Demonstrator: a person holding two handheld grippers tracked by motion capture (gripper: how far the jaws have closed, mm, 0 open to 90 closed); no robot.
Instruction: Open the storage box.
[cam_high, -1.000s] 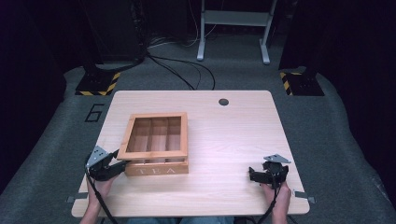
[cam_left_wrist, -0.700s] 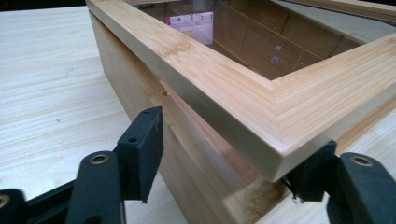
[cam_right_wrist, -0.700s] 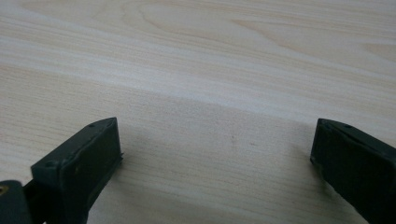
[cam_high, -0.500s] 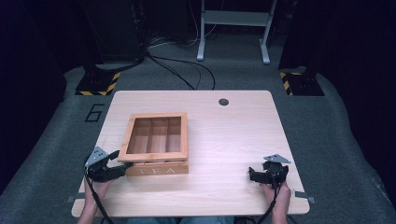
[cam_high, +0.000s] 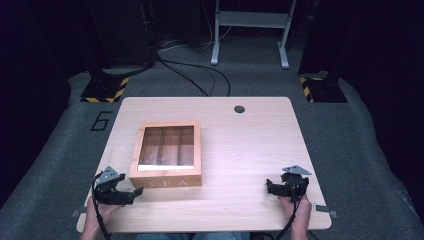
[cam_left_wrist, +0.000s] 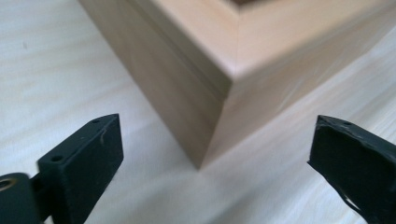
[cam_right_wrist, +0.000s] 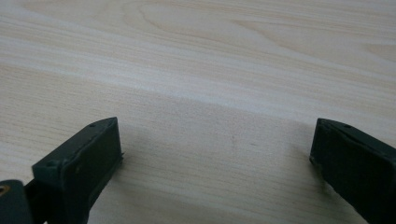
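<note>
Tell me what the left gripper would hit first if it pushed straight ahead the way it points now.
Most likely the near left corner of the wooden tea box: it sits dead ahead between the left gripper's open jaws, though how far off is unclear.

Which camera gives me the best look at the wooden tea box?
The high view: it shows the whole wooden tea box on the table, with its windowed lid, three compartments and front lettering. The left gripper view shows just one near corner, close up between open jaws. The right gripper view looks at bare tabletop.
</note>
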